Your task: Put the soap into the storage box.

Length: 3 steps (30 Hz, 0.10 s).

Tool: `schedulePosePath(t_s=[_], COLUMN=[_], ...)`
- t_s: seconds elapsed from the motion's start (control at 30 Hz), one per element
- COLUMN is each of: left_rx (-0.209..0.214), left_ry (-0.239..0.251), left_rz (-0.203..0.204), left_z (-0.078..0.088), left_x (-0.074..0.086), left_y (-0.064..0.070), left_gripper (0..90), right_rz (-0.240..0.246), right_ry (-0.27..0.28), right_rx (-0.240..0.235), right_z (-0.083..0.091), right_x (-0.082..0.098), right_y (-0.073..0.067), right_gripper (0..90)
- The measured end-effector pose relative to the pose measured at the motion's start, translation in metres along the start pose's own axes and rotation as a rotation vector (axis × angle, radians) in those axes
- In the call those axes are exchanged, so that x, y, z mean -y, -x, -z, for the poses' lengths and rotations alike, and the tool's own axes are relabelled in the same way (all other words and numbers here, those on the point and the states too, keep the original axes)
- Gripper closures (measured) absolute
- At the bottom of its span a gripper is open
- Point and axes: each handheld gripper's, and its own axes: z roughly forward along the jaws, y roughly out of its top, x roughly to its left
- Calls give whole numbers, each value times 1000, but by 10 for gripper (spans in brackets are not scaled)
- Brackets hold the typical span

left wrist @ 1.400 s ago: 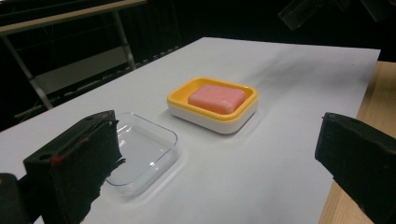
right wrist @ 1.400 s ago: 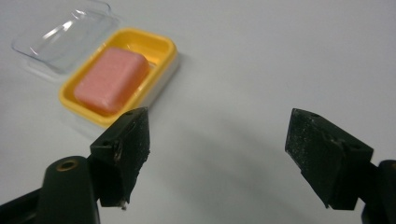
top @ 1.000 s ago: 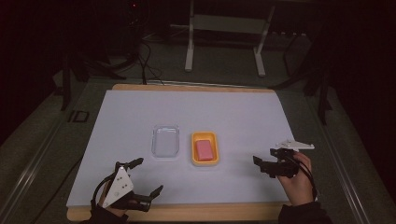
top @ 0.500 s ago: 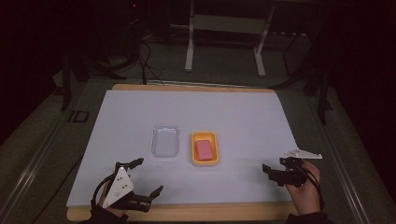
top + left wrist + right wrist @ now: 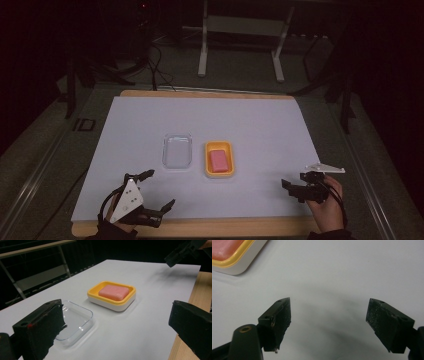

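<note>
Both grippers idle and unloaded, soap dish waiting ahead of them.

The left gripper [image 5: 149, 192] sits at the near edge of the white-covered worktop [image 5: 260, 125], fingers spread wide and gripping nothing; the right gripper [image 5: 328, 315] hovers low, fingers likewise released over bare sheet. Ahead of the left fingers lies the clear, shallow plastic lid [image 5: 75, 321], with the yellow-and-white plastic soap dish [image 5: 112, 297] holding a pink soap bar [image 5: 114, 292] just beyond it, apart from it. My read: the lid goes on the dish. Best approach is to pinch one thin lid rim squarely, lift level, then line up corners before lowering, while the right fingers steady the dish wall.
</note>
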Motion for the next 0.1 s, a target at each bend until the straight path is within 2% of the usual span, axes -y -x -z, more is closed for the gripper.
schedulePosePath(t_s=[0.1], left_rx=[0], left_ry=[-1], left_rz=[0], left_z=[0], left_x=[0], left_y=[0], left_gripper=[6], right_rz=[1], right_ry=[8], right_rx=[-6], right_z=[0], right_x=[0], right_y=[1], right_gripper=[205])
